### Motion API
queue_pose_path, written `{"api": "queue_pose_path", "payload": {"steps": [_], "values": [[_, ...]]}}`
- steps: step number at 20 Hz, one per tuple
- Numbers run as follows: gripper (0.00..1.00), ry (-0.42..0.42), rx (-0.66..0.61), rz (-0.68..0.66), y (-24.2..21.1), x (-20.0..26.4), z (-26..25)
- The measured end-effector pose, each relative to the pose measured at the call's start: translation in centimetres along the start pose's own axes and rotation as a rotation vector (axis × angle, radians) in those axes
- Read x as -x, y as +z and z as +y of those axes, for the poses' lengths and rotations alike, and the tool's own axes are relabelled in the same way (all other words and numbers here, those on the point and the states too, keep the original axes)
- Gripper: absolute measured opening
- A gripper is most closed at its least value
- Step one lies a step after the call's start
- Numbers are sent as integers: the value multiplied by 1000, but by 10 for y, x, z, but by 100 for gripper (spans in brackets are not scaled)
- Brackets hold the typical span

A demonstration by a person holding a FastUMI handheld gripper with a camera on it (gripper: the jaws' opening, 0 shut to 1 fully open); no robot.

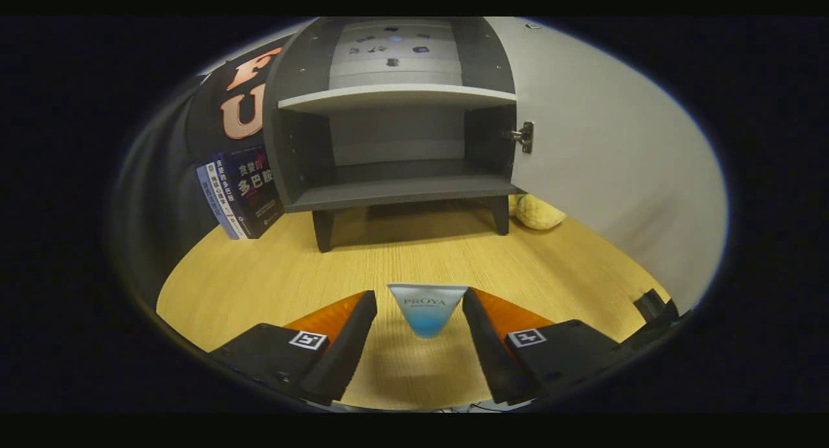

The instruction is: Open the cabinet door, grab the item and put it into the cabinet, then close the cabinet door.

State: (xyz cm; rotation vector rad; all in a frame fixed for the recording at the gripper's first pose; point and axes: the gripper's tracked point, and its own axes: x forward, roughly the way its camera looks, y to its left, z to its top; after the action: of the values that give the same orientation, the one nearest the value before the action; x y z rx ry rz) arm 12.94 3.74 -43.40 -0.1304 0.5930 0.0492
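Observation:
A small pale tube (427, 313) with a blue lower end hangs between my fingertips, its wide flat end up. My gripper (420, 296) is shut on the tube, one finger pressing on each side, and its shadow falls on the wooden table below. Beyond the fingers stands the dark grey cabinet (395, 189) on short legs. Its white door (602, 163) is swung wide open to the right. Inside, a light shelf (396, 97) divides the cabinet, and the lower compartment holds nothing.
Several books (243, 192) lean against the cabinet's left side. A yellow soft toy (537, 213) lies behind the open door at the cabinet's right foot. The wooden table (401, 260) stretches between my fingers and the cabinet.

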Motion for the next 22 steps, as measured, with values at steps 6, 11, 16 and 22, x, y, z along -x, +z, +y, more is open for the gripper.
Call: {"api": "queue_pose_path", "payload": {"steps": [6, 11, 16, 22], "values": [[59, 14, -1, 33, -11, -10, -4], [56, 17, -11, 20, 13, 6, -1], [56, 39, 3, -18, 70, 37, 11], [56, 102, -7, -42, 152, 77, 36]]}}
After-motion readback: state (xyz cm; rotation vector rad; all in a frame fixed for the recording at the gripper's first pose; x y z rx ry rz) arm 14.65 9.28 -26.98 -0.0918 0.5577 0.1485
